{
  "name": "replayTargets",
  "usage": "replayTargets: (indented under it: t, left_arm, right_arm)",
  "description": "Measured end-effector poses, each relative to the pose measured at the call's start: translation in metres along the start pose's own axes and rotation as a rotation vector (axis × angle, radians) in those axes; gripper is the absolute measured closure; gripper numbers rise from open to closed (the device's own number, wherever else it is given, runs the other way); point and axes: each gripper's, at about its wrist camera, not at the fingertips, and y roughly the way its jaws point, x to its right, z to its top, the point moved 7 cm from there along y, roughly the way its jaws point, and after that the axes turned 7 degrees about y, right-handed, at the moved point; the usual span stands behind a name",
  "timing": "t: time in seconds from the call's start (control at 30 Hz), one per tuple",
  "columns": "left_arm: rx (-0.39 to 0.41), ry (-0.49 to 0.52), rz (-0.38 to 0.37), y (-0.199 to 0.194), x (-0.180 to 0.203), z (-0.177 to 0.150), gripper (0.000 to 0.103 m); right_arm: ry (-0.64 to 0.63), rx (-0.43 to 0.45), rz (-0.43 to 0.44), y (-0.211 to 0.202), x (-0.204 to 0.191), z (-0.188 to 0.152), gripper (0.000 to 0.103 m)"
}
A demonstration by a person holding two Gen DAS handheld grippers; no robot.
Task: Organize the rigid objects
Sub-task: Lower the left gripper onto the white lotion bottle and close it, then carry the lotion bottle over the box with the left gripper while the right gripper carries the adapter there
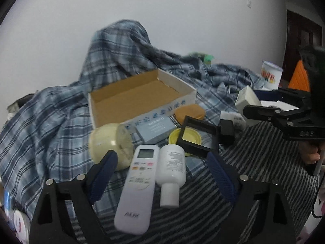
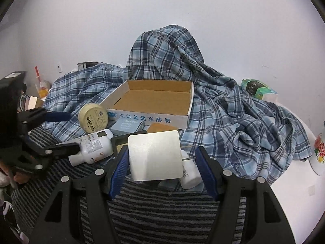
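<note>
White square flat-faced box (image 2: 155,156): sits raised between the jaws of the right gripper (image 2: 162,152). The left blue pad (image 2: 121,162) lies against its edge. A gap shows at the right pad, so I cannot tell whether the jaws are clamped on it. Face plain, pale, rounded at the corners.

White oblong remote control (image 1: 138,185): lies on the grey-and-black striped cloth (image 1: 254,158), between the wide-apart jaws of the left gripper (image 1: 160,155), display end away from the camera. Nothing is held.

White plastic bottle (image 1: 172,168): on its side, touching the remote's right flank, cap towards the camera.

Cream round jar (image 1: 110,144): on its side, just beside the left jaw, near the remote's display end.

Surroundings:
- Open cardboard tray, white outside and brown inside (image 1: 178,103): behind the jar, on the blue plaid cloth (image 1: 50,122); blue print on its front wall.
- Grey-blue small carton (image 1: 156,128): against the tray's front.
- Black square frame (image 1: 199,123): lying over a yellow round lid (image 1: 174,137).
- Tan round disc (image 1: 190,110): between frame and tray.
- Small white bottle (image 2: 190,172): lying behind the square box, by the right pad.
- Green tissue pack (image 2: 258,88): far right, beyond the plaid cloth.
- White bench (image 2: 294,193): bare at the right edge.
</note>
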Motion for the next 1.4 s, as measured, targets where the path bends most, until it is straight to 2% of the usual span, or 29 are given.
replayTargets:
  t: [0.07, 0.1, 0.13, 0.2, 0.37, 0.4, 0.43, 0.77, 0.83, 0.9, 1.0, 1.17, 1.23, 1.4]
  left_arm:
    - [-0.036, 0.001, -0.018, 0.01, 0.002, 0.001, 0.017]
    - [-0.057, -0.004, -0.03, 0.015, 0.002, 0.0, 0.023]
    - [-0.082, -0.016, -0.058, 0.022, 0.004, -0.002, 0.027]
    - [-0.125, -0.033, -0.108, 0.034, 0.008, -0.007, 0.03]
    - [-0.164, 0.006, -0.1, 0.043, 0.016, -0.011, 0.043]
    - [-0.171, 0.019, -0.094, 0.045, 0.019, -0.012, 0.047]
    - [-0.183, 0.031, -0.09, 0.047, 0.021, -0.014, 0.056]
    - [-0.251, 0.043, -0.121, 0.063, 0.024, -0.025, 0.062]
    - [-0.237, 0.039, -0.116, 0.057, 0.023, -0.023, 0.062]
    - [-0.178, 0.032, -0.106, 0.047, 0.02, -0.019, 0.062]
    - [-0.08, 0.021, -0.102, 0.03, 0.017, -0.012, 0.062]
    - [0.122, -0.032, -0.03, -0.009, 0.002, -0.003, 0.062]
    - [0.176, -0.046, -0.005, -0.019, -0.004, -0.001, 0.062]
    - [0.232, -0.063, 0.06, -0.037, -0.014, 0.008, 0.062]
  right_arm:
    - [-0.001, 0.002, 0.002, 0.001, 0.0, -0.002, 0.039]
    - [-0.001, 0.001, 0.004, 0.002, 0.0, -0.002, 0.039]
    - [-0.001, -0.003, 0.007, 0.002, 0.0, -0.002, 0.039]
    - [0.0, -0.005, 0.015, 0.002, 0.0, -0.003, 0.039]
    - [0.001, 0.007, 0.029, 0.0, 0.0, -0.003, 0.039]
    - [-0.002, 0.005, 0.03, 0.001, -0.001, -0.003, 0.039]
    - [-0.005, 0.002, 0.031, 0.001, -0.001, -0.004, 0.039]
    - [-0.008, -0.015, 0.026, 0.005, 0.0, -0.006, 0.039]
    - [-0.009, -0.013, 0.025, 0.005, 0.0, -0.006, 0.039]
    - [-0.008, -0.012, 0.025, 0.005, 0.0, -0.005, 0.039]
    - [-0.007, 0.001, 0.017, 0.004, 0.001, -0.005, 0.039]
    - [-0.007, 0.049, 0.015, -0.005, 0.001, -0.003, 0.039]
    - [-0.014, 0.067, 0.016, -0.009, -0.001, -0.002, 0.039]
    - [-0.032, 0.088, -0.004, -0.014, -0.004, 0.001, 0.039]
